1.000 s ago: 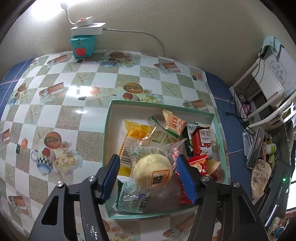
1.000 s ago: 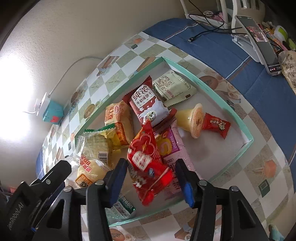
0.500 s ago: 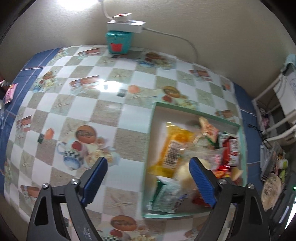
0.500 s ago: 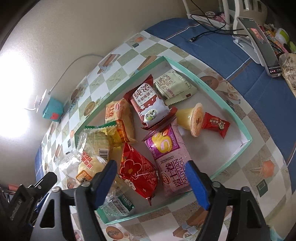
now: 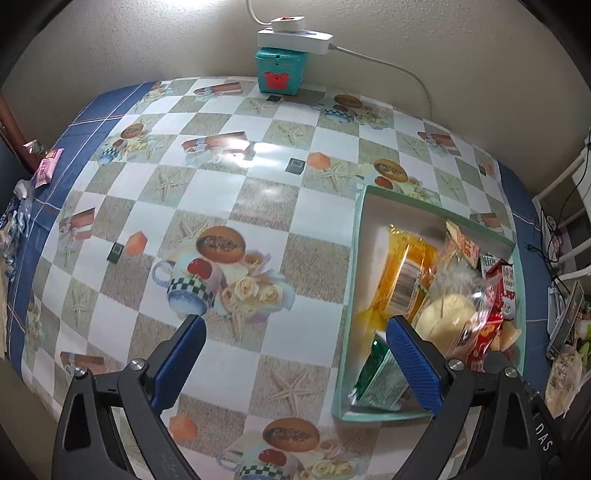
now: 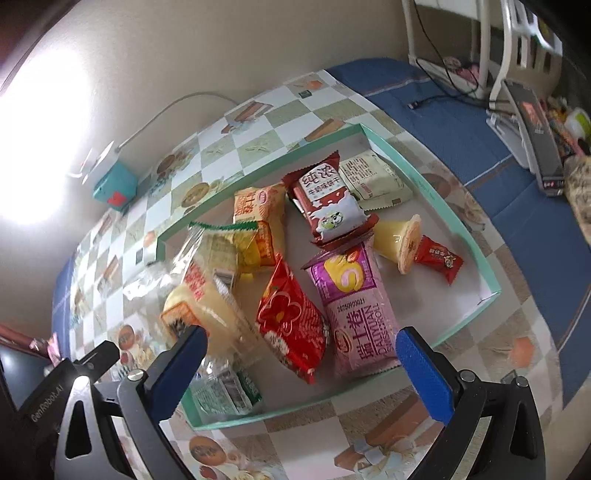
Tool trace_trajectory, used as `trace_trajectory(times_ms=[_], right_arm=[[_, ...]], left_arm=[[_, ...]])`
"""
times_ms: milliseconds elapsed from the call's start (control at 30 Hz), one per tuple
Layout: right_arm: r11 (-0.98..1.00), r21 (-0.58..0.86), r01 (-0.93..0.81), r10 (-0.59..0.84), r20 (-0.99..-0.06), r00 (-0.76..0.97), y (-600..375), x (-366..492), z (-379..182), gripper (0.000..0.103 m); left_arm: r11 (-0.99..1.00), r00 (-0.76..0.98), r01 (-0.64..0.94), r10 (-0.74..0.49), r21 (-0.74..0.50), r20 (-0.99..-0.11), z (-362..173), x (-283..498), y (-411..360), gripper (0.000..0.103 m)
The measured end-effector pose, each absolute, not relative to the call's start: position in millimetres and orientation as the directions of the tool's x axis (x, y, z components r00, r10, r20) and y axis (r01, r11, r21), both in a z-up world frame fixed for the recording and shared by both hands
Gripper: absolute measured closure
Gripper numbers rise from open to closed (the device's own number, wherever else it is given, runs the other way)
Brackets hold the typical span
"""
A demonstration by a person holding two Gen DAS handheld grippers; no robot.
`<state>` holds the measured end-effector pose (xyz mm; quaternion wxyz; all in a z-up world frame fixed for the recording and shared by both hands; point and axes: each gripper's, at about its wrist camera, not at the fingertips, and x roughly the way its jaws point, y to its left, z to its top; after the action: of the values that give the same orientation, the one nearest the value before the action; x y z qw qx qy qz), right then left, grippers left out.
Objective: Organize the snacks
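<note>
A teal-rimmed box (image 5: 360, 229) (image 6: 295, 408) holds several snacks. Among them are a round bun in clear wrap (image 5: 447, 321) (image 6: 207, 299), a red packet (image 6: 291, 325), a pink swiss-roll pack (image 6: 354, 306), a yellow pack (image 5: 402, 280) and a green packet (image 5: 380, 376). My left gripper (image 5: 295, 328) hangs over the tablecloth just left of the box, jaws still opening, nothing between them. My right gripper (image 6: 301, 336) hovers over the box's near end, jaws opening wide. The red packet and pink pack lie below and between its fingers, untouched.
A teal cube (image 5: 280, 70) with a white power strip (image 5: 295, 35) on top stands by the wall. Small wrappers (image 5: 46, 170) lie at the table's left edge. A phone on a stand (image 6: 535, 140) and a white rack (image 6: 509, 44) are on the blue cloth to the right.
The left gripper let go of the bun, opened and swung left off the box. The right gripper released the red packet, which now lies in the box, and opened wide.
</note>
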<state>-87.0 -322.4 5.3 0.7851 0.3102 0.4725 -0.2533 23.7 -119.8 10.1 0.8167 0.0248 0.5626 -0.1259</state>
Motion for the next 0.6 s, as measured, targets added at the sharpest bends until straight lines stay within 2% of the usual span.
trace_trajectory(times_ms=[267, 600], right_arm=[[0.764, 0.172, 0.622, -0.129, -0.904, 0.408, -284.5, -93.6, 8.2, 0.000], [0.809, 0.112, 0.576, -0.149, -0.911, 0.385, -249.3, -102.1, 5.9, 0.000]], left_arm=[[0.974, 0.366, 0.220, -0.124, -0.044, -0.922, 15.8, 4.6, -92.8, 0.005], [0.977, 0.323, 0.212, -0.063, 0.007, -0.944, -2.8, -20.4, -62.4, 0.005]])
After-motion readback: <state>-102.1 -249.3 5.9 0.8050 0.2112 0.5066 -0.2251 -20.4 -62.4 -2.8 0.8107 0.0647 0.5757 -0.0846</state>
